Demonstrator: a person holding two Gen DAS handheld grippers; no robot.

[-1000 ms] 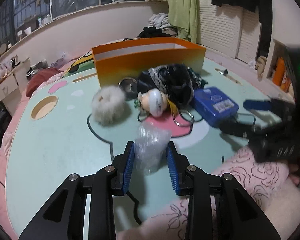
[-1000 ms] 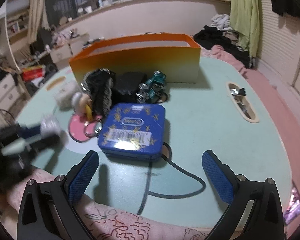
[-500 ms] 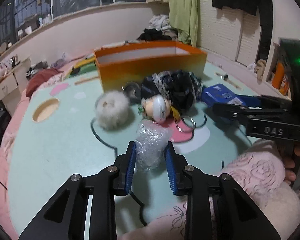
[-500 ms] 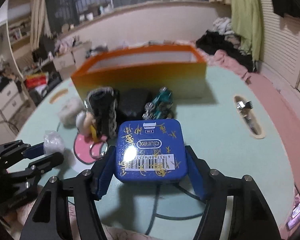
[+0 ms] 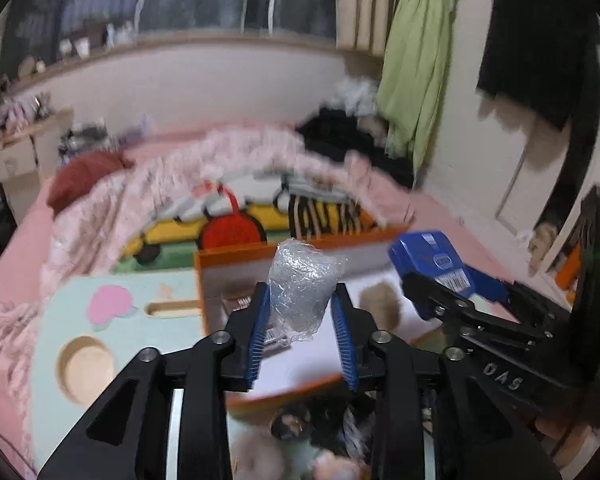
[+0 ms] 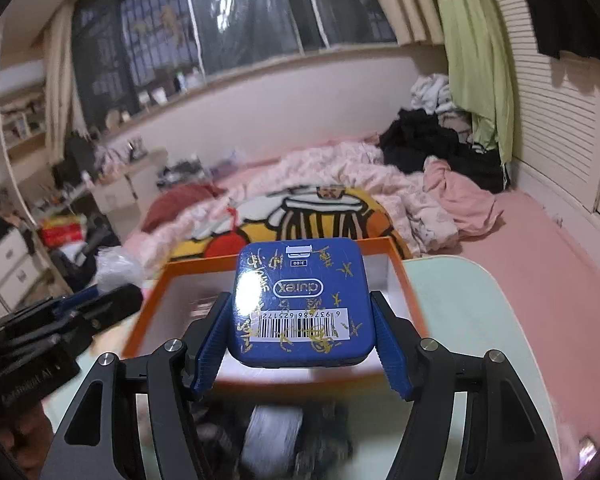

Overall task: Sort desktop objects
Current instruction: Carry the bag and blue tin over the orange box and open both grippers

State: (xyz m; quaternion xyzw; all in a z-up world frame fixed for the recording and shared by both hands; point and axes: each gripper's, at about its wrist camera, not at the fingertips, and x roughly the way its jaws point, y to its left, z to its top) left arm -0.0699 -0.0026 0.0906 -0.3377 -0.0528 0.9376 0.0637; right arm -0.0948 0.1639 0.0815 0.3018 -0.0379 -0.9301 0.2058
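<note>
- Left gripper (image 5: 300, 332): jaws opening, with the crumpled clear plastic wad (image 5: 302, 288) standing upright between the blue pads. The left pad looks to touch it; a gap shows at the right pad.
- The wad is in the air above the open orange box (image 5: 236, 254), over the box's white inside.
- Right gripper (image 6: 302, 350): closed at medium width on the blue tin (image 6: 302, 300), with both pads pressing its 2 sides. The tin lies flat, lid up, barcode toward the camera.
- The tin is held in the air over the near part of the orange box (image 6: 404, 276); in the left wrist view the same tin (image 5: 432, 264) shows on the right, over the box's right end.
- Something brown and fuzzy (image 5: 378, 304) lies inside the box on its white floor; blurred, I cannot tell what it is.
- A mint-green table (image 5: 48, 320) with a round cutout and a slot lies left of the box.
- Blurred dark and furry items (image 5: 332, 432) sit on the table below the grippers, in front of the box's near wall; I cannot tell them apart.
- A bed with pink bedding (image 6: 380, 184) is behind the table.
</note>
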